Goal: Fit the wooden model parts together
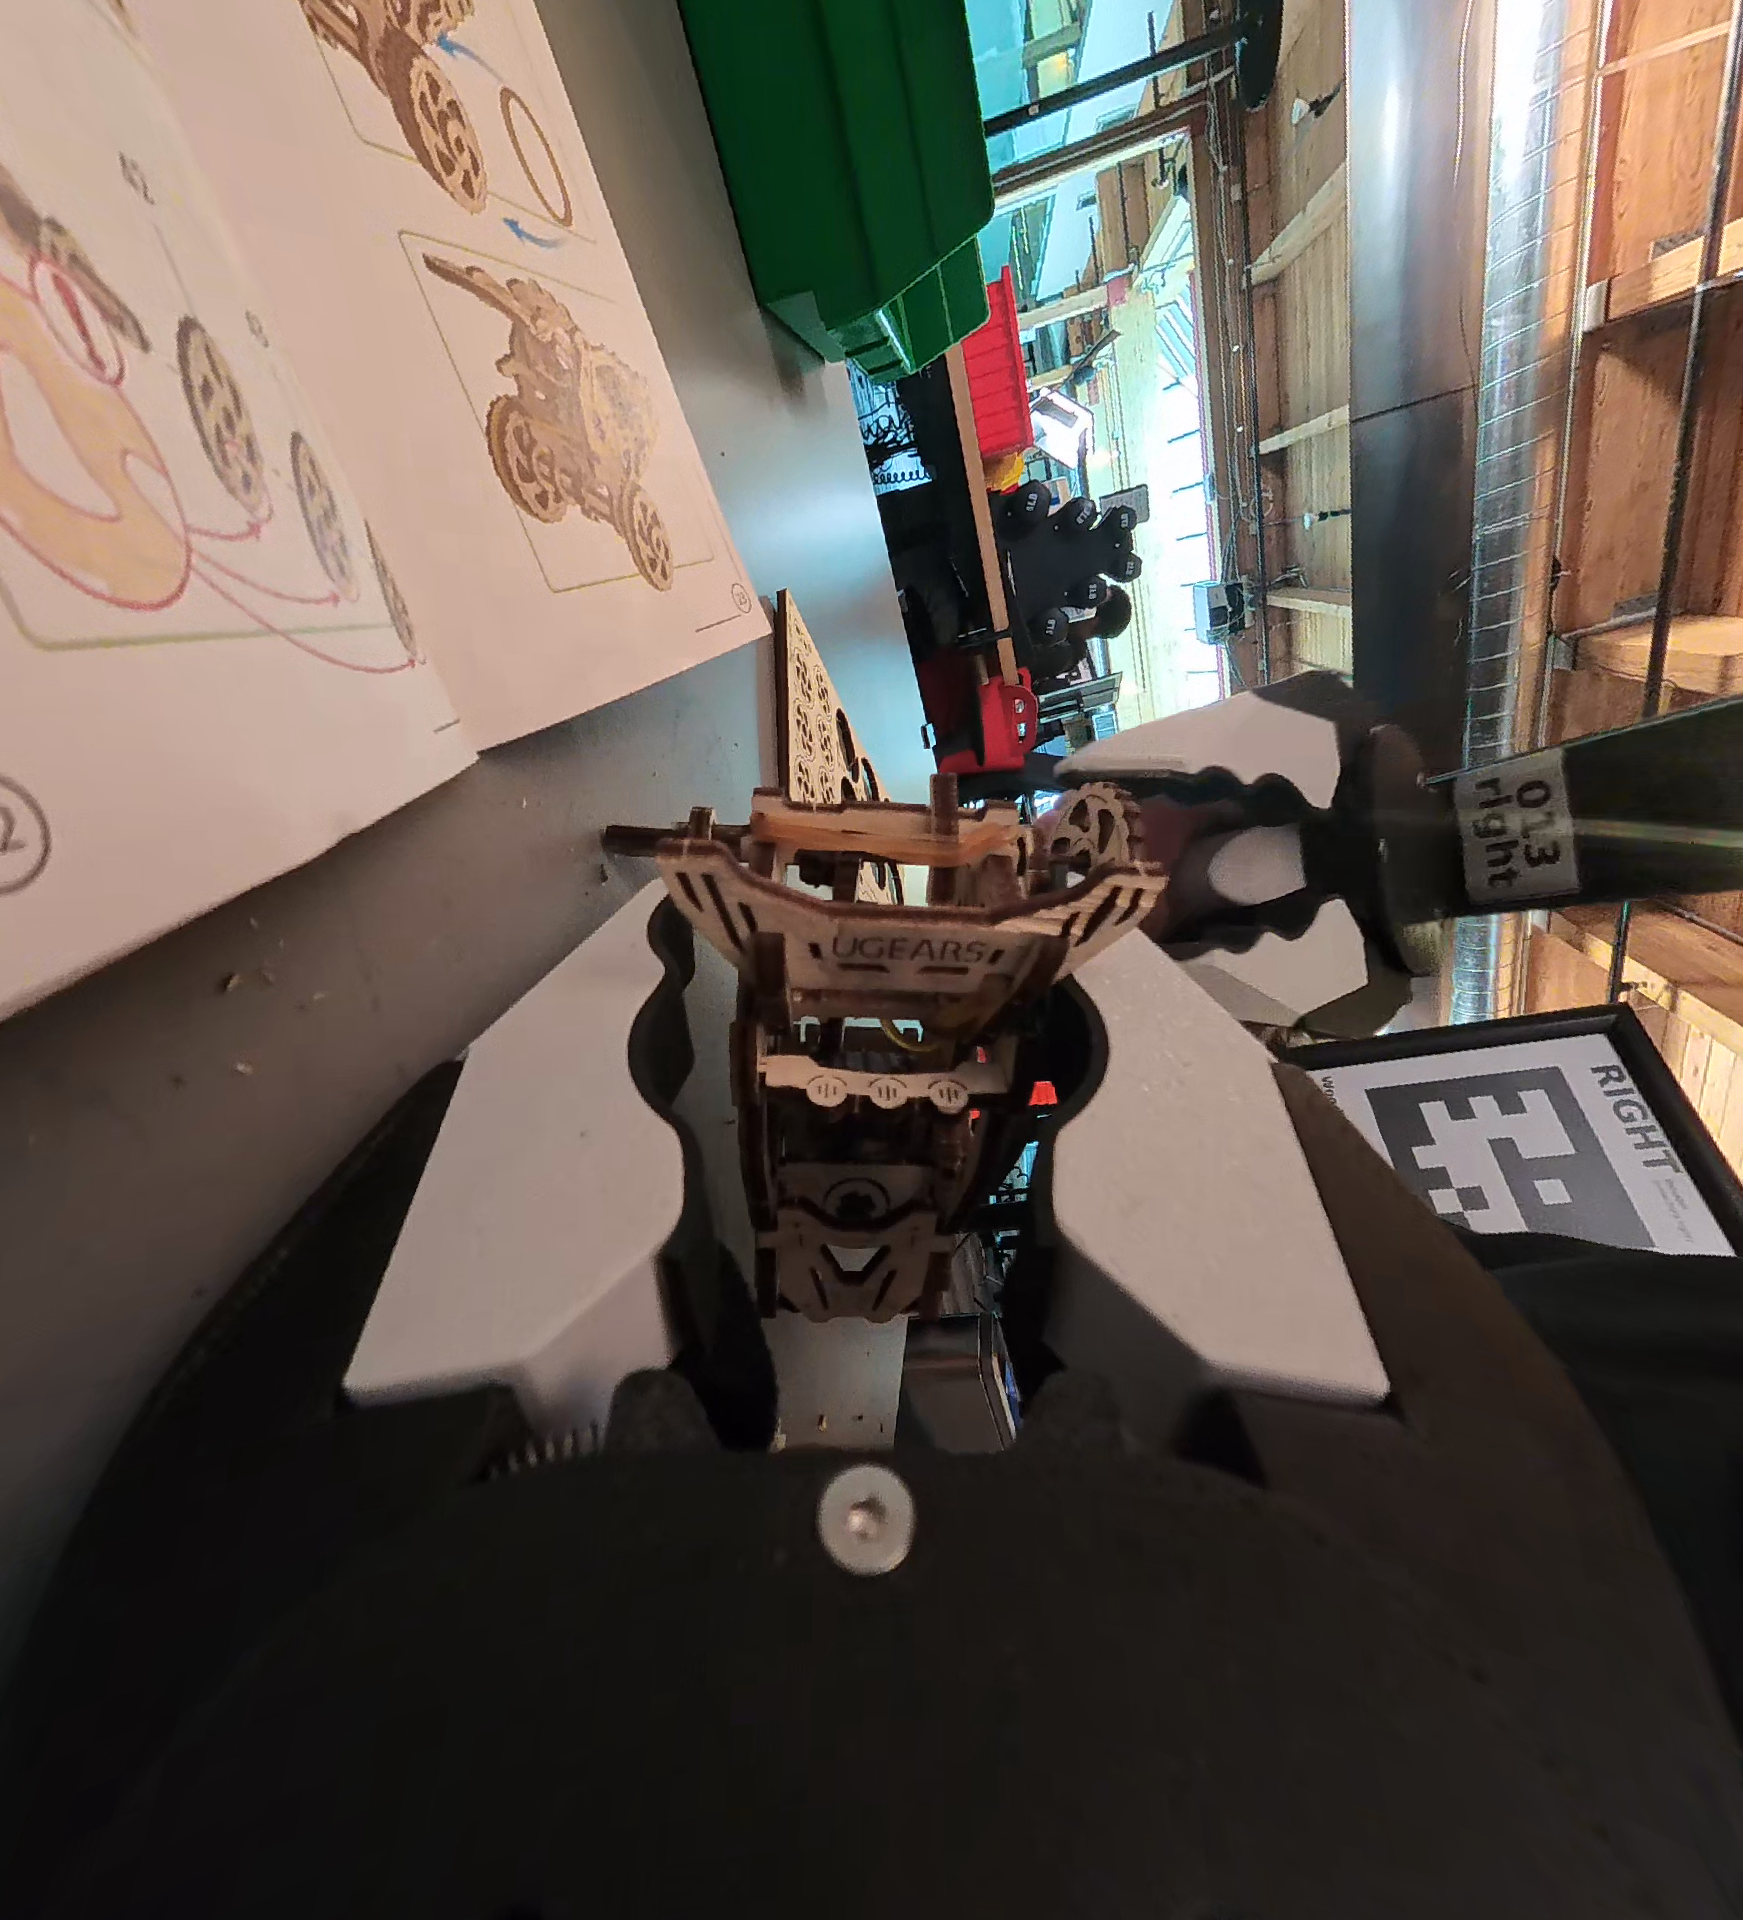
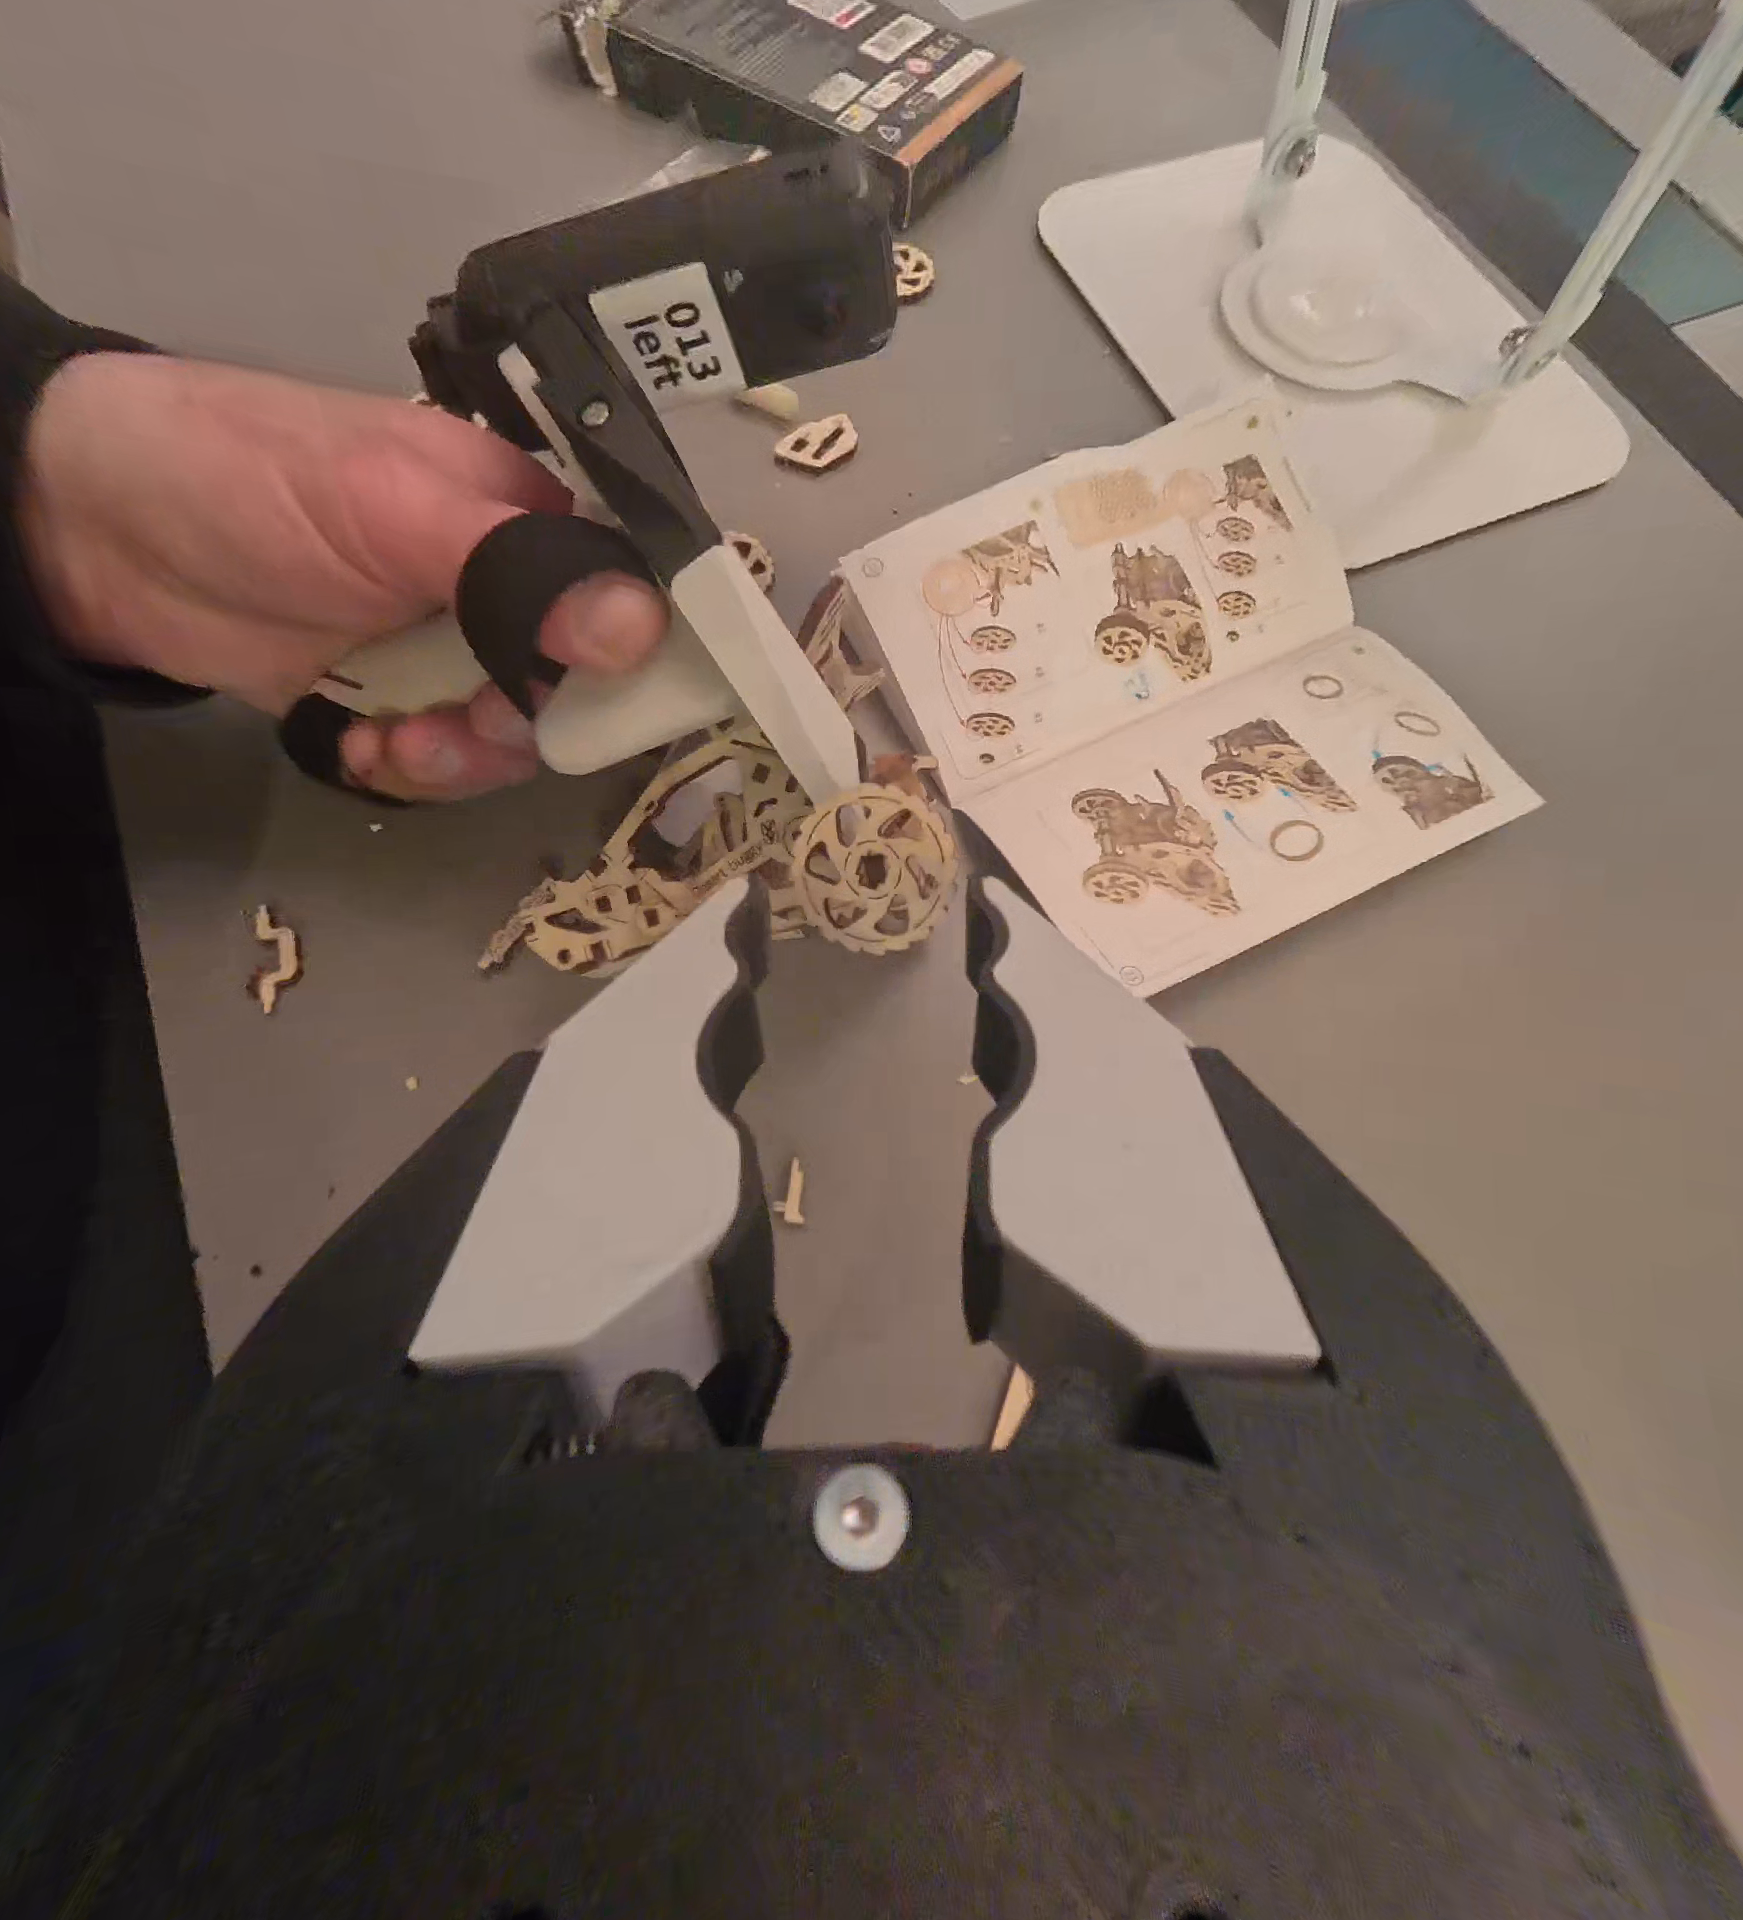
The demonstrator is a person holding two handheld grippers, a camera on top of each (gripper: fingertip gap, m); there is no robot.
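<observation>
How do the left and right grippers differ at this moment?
The left gripper has its fingers clamped on the pale laser-cut wooden model body; the right gripper is open and holds nothing. The left is rolled sideways, the right level, just short of the model's toothed wooden wheel. Both have grey fingers with black pads.

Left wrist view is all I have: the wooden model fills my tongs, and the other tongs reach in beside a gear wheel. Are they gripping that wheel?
Observer: No. The right tongs are open. The gear wheel sits just at their mouth, against the side of the wooden model.
Operator: Are any parts lying loose?
Observer: Yes. One small wooden piece lies on the table beyond the model, and a wavy piece lies near the dark sleeve.
Operator: What is past the booklet?
Observer: A white lamp base, and a dark box at the far edge.
</observation>
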